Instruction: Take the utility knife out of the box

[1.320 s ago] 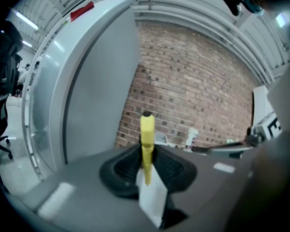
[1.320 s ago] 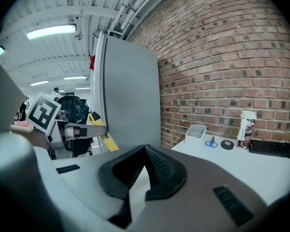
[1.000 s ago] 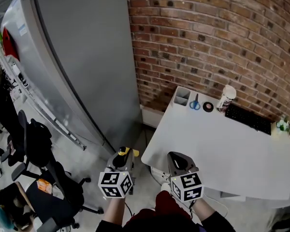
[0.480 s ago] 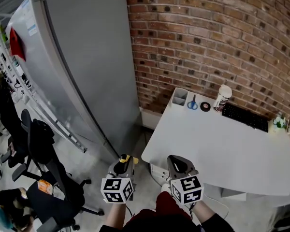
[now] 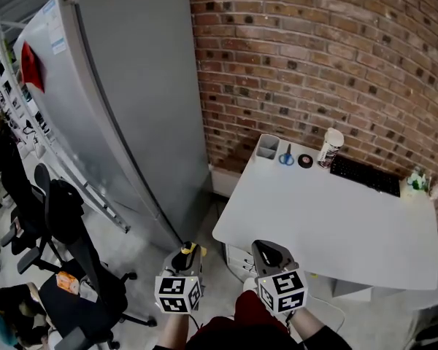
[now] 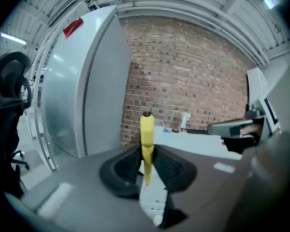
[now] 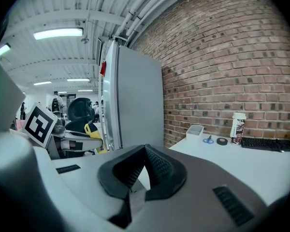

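The slim yellow utility knife [image 6: 146, 129] is clamped upright in the half-closed left claw [image 6: 146, 152], just off the near left corner of the tabletop [image 5: 336, 232]. The right claw [image 7: 144, 166] is closed on nothing.

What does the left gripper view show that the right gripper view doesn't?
Only the left gripper view: the left gripper shut on the yellow knife, up close, and the right gripper from the side.
Only the right gripper view: the right gripper's own jaws, shut on nothing, the left gripper's marker cube, and table things clear enough to name: scissors, tape, keyboard.
Both: brick wall, grey cabinet, white table, can.
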A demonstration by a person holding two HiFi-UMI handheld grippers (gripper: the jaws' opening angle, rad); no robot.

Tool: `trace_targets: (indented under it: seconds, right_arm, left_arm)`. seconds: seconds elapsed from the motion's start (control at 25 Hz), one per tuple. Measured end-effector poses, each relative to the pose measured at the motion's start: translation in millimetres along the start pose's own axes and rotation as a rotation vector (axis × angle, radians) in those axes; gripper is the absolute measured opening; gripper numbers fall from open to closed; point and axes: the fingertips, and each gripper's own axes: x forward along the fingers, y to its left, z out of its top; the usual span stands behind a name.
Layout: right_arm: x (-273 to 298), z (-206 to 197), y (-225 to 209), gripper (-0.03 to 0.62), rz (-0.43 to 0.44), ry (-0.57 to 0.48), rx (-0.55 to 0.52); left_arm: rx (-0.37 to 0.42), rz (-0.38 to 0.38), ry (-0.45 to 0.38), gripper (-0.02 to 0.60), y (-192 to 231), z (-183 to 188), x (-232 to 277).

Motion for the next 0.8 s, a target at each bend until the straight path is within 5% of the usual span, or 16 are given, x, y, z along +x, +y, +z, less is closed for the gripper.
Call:
trace_targets:
  seconds: [0.8]
  right_arm:
    - [-47, -22, 9, 0.008, -0.047, 0.001, 0.008]
  left_arm:
    - [0.021, -0.051, 0.0, 0.072, -24, -5, -34]
